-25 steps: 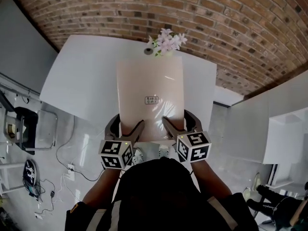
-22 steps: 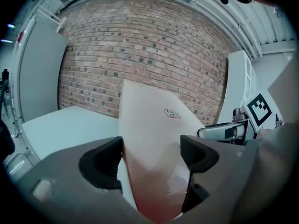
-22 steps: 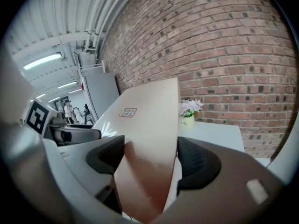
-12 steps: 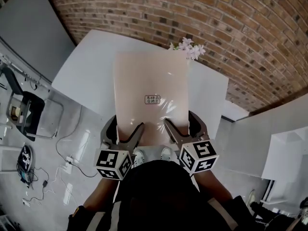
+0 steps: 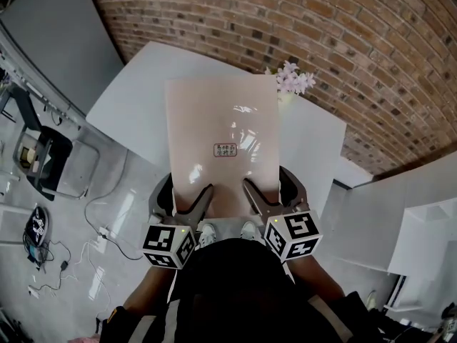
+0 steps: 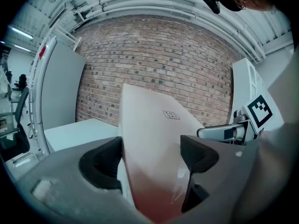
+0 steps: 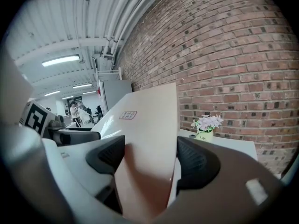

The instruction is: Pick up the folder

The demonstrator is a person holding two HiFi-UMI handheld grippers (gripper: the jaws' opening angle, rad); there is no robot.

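Observation:
A pale pink folder [image 5: 223, 141] with a small label is held up off the white table [image 5: 136, 106], its near edge towards me. My left gripper [image 5: 193, 204] is shut on the folder's near left corner. The right gripper [image 5: 258, 200] is shut on the near right corner. In the left gripper view the folder [image 6: 154, 134] rises between the dark pads [image 6: 198, 154] of my left gripper [image 6: 152, 160]. The right gripper view shows the folder [image 7: 152, 120] pinched in my right gripper [image 7: 150, 158], with the left gripper's marker cube beyond it.
A small vase of pale flowers [image 5: 291, 83] stands at the table's far edge by the brick wall [image 5: 343, 41]. A chair [image 5: 44, 164] and cables [image 5: 50, 263] are on the floor at left. White partitions [image 5: 407, 213] stand at right.
The folder has stayed in both grippers and come up a little. The flowers, once just behind its far edge, now show past its right corner.

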